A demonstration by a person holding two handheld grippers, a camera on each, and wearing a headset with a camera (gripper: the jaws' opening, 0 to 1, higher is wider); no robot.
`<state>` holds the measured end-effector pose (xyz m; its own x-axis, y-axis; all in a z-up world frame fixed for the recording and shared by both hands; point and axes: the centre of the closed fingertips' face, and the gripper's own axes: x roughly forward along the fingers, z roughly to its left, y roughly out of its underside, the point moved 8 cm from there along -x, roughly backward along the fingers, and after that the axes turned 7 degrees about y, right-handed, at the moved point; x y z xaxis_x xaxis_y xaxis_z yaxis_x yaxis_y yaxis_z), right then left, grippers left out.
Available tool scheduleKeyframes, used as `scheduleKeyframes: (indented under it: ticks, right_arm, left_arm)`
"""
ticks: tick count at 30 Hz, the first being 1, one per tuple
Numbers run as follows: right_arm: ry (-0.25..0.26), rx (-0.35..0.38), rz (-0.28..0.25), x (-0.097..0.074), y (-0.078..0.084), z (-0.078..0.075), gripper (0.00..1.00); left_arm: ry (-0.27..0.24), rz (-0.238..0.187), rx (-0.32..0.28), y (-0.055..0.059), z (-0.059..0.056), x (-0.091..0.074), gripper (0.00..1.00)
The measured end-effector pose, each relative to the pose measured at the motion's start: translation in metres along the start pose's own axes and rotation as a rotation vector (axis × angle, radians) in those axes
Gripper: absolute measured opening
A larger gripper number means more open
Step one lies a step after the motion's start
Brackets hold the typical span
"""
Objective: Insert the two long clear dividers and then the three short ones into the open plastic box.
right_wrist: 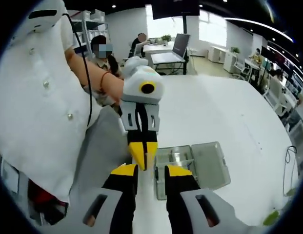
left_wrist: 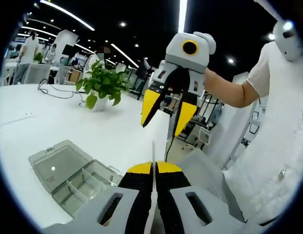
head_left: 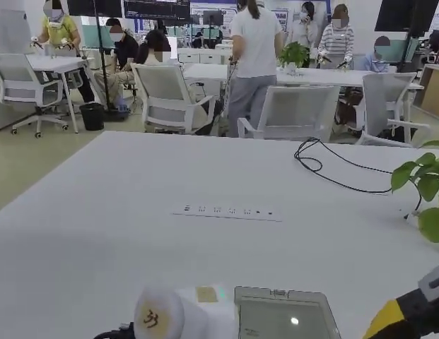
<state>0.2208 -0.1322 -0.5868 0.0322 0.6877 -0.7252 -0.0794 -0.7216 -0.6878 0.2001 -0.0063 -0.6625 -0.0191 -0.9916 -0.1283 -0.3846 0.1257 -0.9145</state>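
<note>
Gripping thin clear divider in my left gripper, jaws closed on it, strip's long axis running straight out along jaws. My right gripper faces it tip to tip, jaws apart, just past strip's free end. Open plastic box on white table, below and left of strip; some partitions visible inside. Judgement: left nearer box; strip must tip down toward it.
</note>
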Motion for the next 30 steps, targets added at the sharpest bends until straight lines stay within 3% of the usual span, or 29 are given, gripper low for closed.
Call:
scheduleKeyframes:
  ticks: [7,16,30]
  right_arm:
    - [-0.091,-0.001,0.015,0.01,-0.001,0.003,0.17]
    - [-0.166,0.019,0.009,0.016,-0.003,0.007,0.09]
    - [-0.179,0.002,0.013,0.019,0.001,0.008,0.03]
  left_arm:
    - [0.039,-0.021,0.102,-0.005,-0.005,-0.004,0.0]
    - [0.064,-0.005,0.142,-0.007,-0.008,-0.004,0.0]
    - [0.062,-0.009,0.155,-0.005,-0.01,-0.004,0.0]
